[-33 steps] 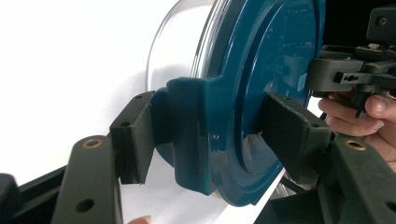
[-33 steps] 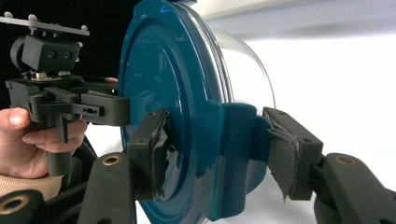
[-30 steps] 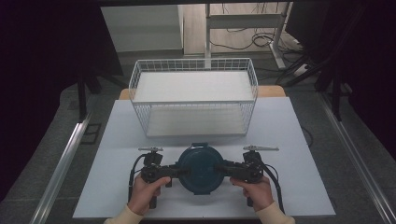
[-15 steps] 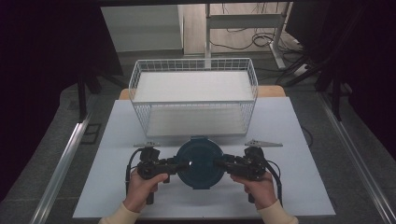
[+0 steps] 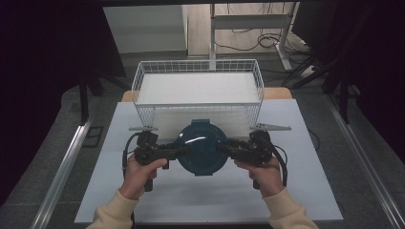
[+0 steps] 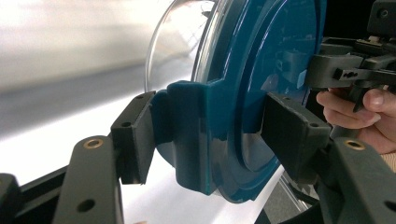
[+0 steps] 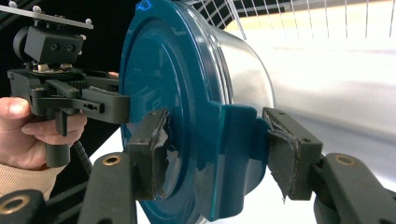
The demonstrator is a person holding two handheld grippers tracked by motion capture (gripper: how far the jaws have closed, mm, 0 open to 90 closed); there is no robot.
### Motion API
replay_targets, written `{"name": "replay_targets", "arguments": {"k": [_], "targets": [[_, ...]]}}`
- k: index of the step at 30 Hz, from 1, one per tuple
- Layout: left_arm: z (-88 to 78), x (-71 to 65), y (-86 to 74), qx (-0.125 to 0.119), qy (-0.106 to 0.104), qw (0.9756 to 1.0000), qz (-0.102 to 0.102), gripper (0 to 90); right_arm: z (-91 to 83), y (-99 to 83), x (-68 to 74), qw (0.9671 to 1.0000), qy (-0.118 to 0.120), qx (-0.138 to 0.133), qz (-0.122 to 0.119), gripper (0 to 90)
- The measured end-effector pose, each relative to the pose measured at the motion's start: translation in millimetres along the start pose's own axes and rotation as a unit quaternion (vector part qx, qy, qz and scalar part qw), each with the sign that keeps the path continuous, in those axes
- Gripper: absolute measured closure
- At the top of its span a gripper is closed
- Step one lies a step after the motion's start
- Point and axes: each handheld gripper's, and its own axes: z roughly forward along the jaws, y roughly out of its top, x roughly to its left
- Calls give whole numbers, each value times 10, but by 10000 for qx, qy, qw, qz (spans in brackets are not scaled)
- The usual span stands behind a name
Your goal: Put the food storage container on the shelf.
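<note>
Round teal-lidded container with a clear plastic body held between both grippers, above the white tabletop, just in front of the white wire basket. Left gripper: fingers clamped on the lid's left latch tab. Right gripper: fingers clamped on the opposite tab, pads worn and torn. Two-sided hold on the tabs likely because the container is too wide for one pair of fingers; opposed grips also keep it from rolling. In the high view the lid faces up toward the camera, and the gripper views show the clear body on the lid's far side. Container's axis thus runs roughly vertical, tipped slightly; tabs lie left–right. Basket sits empty-looking, a plausible destination.
</note>
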Motion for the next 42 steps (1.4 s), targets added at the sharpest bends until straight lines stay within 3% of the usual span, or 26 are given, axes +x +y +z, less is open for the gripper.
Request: {"name": "replay_targets", "arguments": {"k": [13,23,33,42], "targets": [[-150,-173,537,-115,49,9994,318,375,-112,519,90,9997,11,-154,-191,434],[-242,-170,1079,-183,64,9991,383,370,-91,1041,107,9995,-35,-219,-230,434],[-211,101,1614,-69,-139,9996,233,372,83,1580,1,9997,-143,-120,-175,434],[-10,420,1835,133,-88,9997,-190,373,368,1759,-346,9992,-83,132,356,433]]}}
